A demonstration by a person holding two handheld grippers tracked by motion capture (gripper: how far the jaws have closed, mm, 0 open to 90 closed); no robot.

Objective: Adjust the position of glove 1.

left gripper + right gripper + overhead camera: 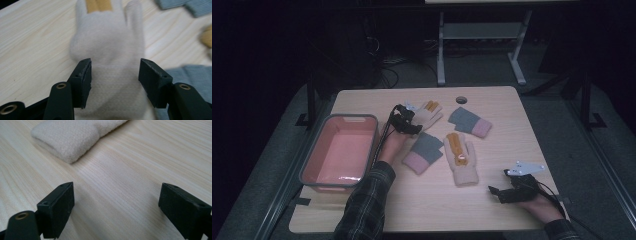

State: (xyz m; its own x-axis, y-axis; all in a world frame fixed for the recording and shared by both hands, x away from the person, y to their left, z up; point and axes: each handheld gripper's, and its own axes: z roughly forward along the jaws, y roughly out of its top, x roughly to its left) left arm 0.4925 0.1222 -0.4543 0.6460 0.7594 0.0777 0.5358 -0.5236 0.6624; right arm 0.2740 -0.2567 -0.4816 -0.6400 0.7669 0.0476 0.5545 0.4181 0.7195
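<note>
From above, the left tongs (408,121) are up in the middle of the frame, over the cuff end of a cream glove (428,114) with yellow fingers near the far edge of the worktop (492,200). Just below sits a grey-and-pink glove (424,152), to its right a second cream glove (461,159), and upper right of that another grey-and-pink glove (469,122). A pink tub (341,152) with a grey rim fills the left side. The right tongs (508,186) rest low at the lower right, on bare wood.

Left gripper view: the jaws straddle the glove's cuff (113,82), one either side. They stand partly apart, close beside the knit, with a sliver of gap showing at each pad. Nothing clamped.

Right gripper view: jaws wide apart over plain worktop (120,195), nothing between them. The cuff of the second cream glove (72,137) lies at the upper left.
</note>
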